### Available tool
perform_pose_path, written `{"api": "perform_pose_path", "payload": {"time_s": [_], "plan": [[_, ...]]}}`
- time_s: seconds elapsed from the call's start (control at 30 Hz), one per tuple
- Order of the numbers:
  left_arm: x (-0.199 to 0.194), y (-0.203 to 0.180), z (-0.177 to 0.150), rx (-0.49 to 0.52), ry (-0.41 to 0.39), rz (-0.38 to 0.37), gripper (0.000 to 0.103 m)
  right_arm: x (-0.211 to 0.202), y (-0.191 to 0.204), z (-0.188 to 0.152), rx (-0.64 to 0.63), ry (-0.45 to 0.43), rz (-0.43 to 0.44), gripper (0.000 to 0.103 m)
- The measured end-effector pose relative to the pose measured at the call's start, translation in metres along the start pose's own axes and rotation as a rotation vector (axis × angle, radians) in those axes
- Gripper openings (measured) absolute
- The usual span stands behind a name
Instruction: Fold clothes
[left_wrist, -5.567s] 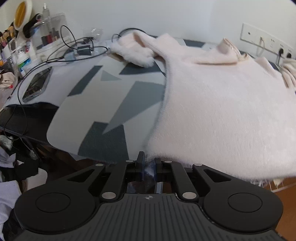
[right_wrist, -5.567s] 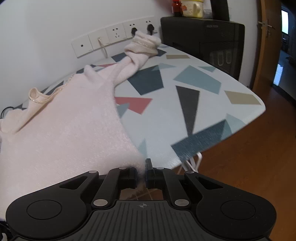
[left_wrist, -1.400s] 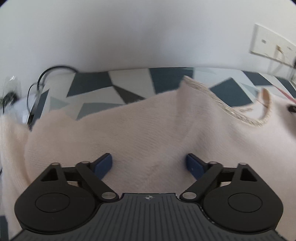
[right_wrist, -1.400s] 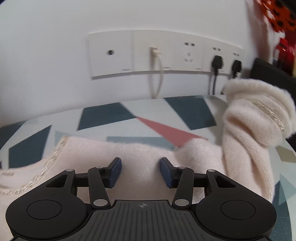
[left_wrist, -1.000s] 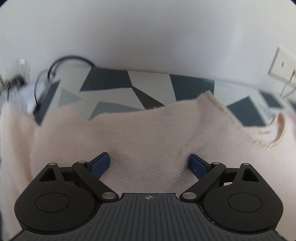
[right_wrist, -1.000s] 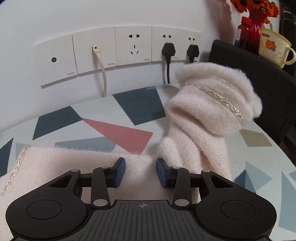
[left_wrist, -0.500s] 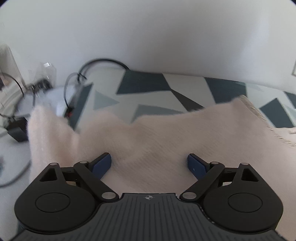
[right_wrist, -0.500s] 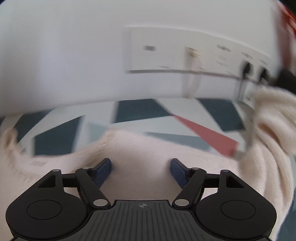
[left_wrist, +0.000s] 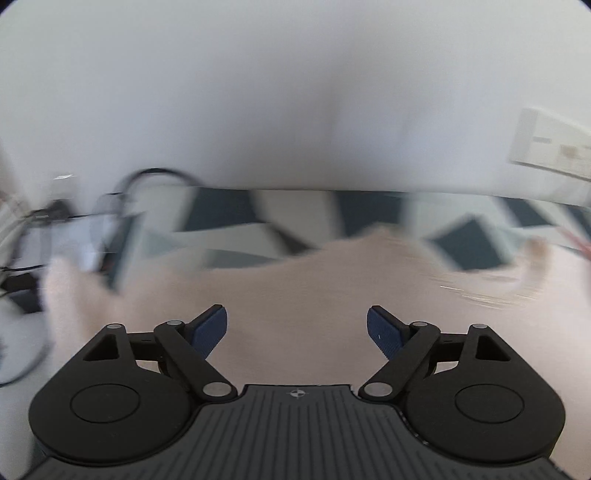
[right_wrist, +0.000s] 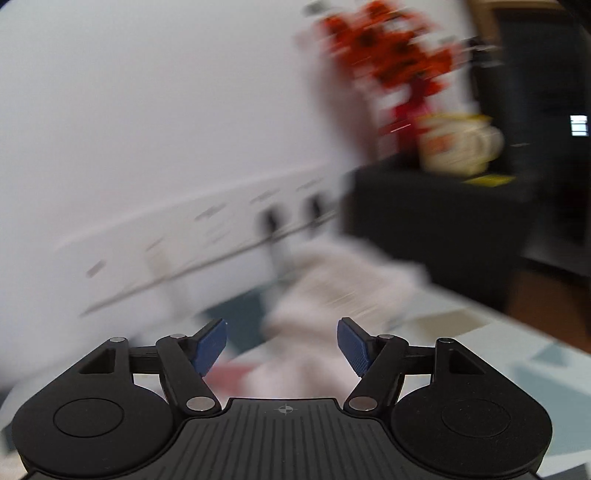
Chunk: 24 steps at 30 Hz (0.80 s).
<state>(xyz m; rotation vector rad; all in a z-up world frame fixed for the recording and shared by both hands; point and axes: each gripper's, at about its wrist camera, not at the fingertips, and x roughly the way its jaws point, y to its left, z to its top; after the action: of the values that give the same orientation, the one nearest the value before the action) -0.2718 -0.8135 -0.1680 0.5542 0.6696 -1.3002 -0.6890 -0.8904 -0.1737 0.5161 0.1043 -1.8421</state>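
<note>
A fluffy pale pink sweater (left_wrist: 295, 280) lies on the patterned ironing board (left_wrist: 236, 218). My left gripper (left_wrist: 297, 326) is open and empty, its blue pads spread wide just above the sweater's body. My right gripper (right_wrist: 280, 345) is open and empty; it points at the sweater's bunched sleeve cuff (right_wrist: 343, 280), which lies on the board below the wall sockets. Both views are blurred by motion.
Wall sockets (right_wrist: 221, 229) with plugs run along the wall behind the board. A black cabinet (right_wrist: 436, 218) at the right carries a mug (right_wrist: 458, 147) and red flowers (right_wrist: 391, 62). Black cables (left_wrist: 147, 177) lie at the board's left end.
Both grippers have let go of the hem they held earlier and opened over the sweater. The right gripper has swung right toward the sleeve cuff and opened wider; the left view has shifted right.
</note>
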Motion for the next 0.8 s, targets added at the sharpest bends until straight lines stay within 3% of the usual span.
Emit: {"api": "perform_pose_path", "payload": {"time_s": [0.13, 0.27, 0.33, 0.4, 0.43, 0.47, 0.57, 0.7, 0.8], "plan": [[-0.005, -0.029, -0.010, -0.029, 0.085, -0.154, 0.091, 0.022, -0.026, 0.010, 0.047, 0.035, -0.079, 0.070], [0.003, -0.059, -0.030, 0.033, 0.156, -0.167, 0.091, 0.060, -0.056, 0.014, 0.251, 0.113, -0.048, 0.078], [0.007, -0.063, -0.035, 0.065, 0.152, -0.153, 0.091, 0.081, -0.064, 0.017, 0.286, 0.170, -0.023, 0.077], [0.012, -0.060, -0.038, 0.067, 0.165, -0.128, 0.091, 0.096, -0.071, 0.021, 0.289, 0.205, 0.006, 0.053], [0.014, -0.058, -0.038, 0.057, 0.178, -0.117, 0.091, 0.096, -0.073, 0.024, 0.272, 0.197, 0.023, 0.027], [0.017, -0.054, -0.037, 0.040, 0.192, -0.114, 0.091, 0.093, -0.075, 0.030, 0.251, 0.188, 0.026, 0.014], [0.017, -0.052, -0.035, 0.020, 0.217, -0.118, 0.091, 0.055, -0.086, 0.061, 0.231, 0.061, -0.015, 0.008], [0.012, -0.056, -0.032, 0.007, 0.216, -0.173, 0.091, -0.007, -0.103, 0.101, 0.240, -0.140, -0.086, 0.007], [0.014, -0.060, -0.036, 0.008, 0.232, -0.202, 0.091, -0.030, -0.118, 0.107, 0.259, -0.150, -0.136, 0.008]]}}
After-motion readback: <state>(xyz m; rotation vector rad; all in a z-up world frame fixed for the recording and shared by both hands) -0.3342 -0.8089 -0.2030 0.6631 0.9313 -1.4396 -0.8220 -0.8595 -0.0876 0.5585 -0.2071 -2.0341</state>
